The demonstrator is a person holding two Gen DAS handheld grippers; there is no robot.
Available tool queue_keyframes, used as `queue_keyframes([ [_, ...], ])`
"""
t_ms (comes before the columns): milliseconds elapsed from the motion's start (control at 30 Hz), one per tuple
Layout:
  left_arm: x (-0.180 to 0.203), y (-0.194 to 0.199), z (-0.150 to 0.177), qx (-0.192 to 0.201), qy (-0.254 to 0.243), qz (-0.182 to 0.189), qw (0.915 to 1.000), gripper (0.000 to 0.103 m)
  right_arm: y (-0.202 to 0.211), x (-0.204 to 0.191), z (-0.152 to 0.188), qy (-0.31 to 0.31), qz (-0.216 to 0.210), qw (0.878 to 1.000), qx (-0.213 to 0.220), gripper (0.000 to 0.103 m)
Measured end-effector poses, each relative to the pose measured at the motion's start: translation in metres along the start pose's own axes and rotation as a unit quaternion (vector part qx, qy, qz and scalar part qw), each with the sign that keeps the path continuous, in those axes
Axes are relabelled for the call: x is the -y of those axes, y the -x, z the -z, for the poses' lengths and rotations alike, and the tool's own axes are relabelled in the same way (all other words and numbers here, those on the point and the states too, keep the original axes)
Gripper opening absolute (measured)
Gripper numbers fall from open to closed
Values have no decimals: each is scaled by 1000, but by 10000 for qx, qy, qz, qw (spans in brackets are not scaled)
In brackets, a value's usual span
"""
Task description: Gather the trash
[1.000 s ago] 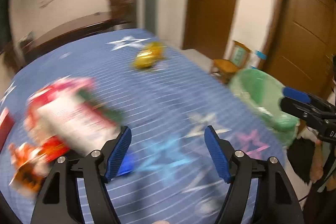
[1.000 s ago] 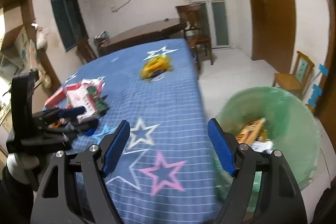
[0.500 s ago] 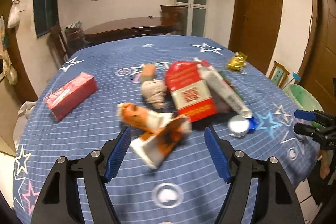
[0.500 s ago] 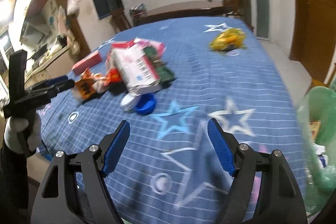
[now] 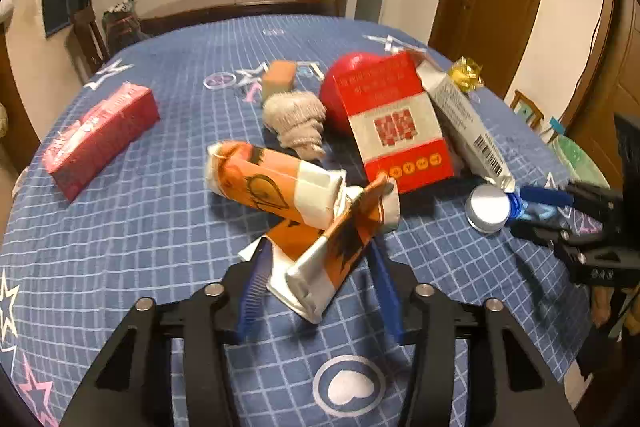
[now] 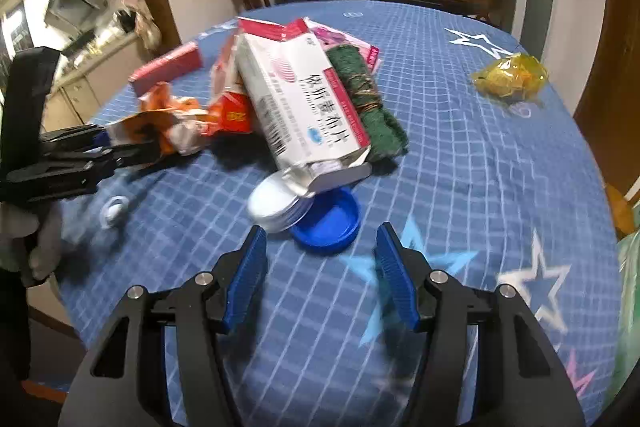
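A pile of trash lies on the blue star-patterned tablecloth [image 5: 120, 227]. My left gripper [image 5: 320, 291] is open, its blue fingers either side of the near end of a crumpled orange-and-white carton [image 5: 340, 247]. A second orange carton [image 5: 272, 187] lies just behind it. My right gripper [image 6: 320, 279] is open just short of a blue lid [image 6: 328, 223] and a silver round tin [image 6: 272, 203], under the open end of a white medicine box [image 6: 300, 99]. The right gripper also shows in the left wrist view [image 5: 536, 211], by the tin [image 5: 488, 207].
A red-and-white box [image 5: 396, 123], red flat box [image 5: 100, 131], beige cloth wad [image 5: 296, 123], green scrubber [image 6: 368, 103] and yellow wrapper [image 6: 508, 79] lie on the table. A green-lined bin [image 5: 576, 163] stands off the right edge. Chairs and a dark table stand behind.
Both grippers have swung from the bin side to the trash pile. The left has closed in around the orange carton. The right has come down to the blue lid and tin.
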State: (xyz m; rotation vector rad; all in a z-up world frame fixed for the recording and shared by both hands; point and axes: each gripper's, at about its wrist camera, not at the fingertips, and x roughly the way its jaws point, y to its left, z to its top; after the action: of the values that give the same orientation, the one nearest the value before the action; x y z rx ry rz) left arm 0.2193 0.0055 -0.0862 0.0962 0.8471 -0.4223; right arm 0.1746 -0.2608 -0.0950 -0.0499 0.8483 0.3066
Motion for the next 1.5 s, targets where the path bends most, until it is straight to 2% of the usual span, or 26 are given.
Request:
queue_keyframes([
  [67, 5, -5, -1, -21, -19, 19, 10000, 44, -8, -3, -7, 79, 16, 9999, -87, 55],
  [167, 11, -10, -4, -11, 22, 140, 9999, 33, -15, -5, -8, 186, 65, 9997, -133, 50],
  [233, 14, -10, -4, 17, -9, 252, 9997, 18, -16, -7, -10, 239, 131, 9996, -118, 38],
  [300, 22, -10, -3, 20, -93, 249, 9996, 8, -15, -7, -9, 251, 133, 9996, -93, 38],
  [367, 30, -7, 1, 71, -196, 173, 9996, 8, -9, -7, -6, 247, 162, 9996, -8, 38],
  [600, 53, 22, 10, 394, -146, 423, 9982, 8, 16, -2, 10, 12, 194, 9996, 217, 38],
  [800, 75, 49, 9, 727, -113, 565, 9957, 8, 50, -3, 19, -210, 224, 9970, 709, 38],
  [1133, 132, 83, -8, 1409, -190, 577, 9882, 8, 110, 4, 11, -448, 550, 9857, 1526, 38],
  [1500, 192, 95, -40, 1854, -442, 869, 9778, 8, 156, 40, 7, -645, 1031, 9733, 1949, 38],
])
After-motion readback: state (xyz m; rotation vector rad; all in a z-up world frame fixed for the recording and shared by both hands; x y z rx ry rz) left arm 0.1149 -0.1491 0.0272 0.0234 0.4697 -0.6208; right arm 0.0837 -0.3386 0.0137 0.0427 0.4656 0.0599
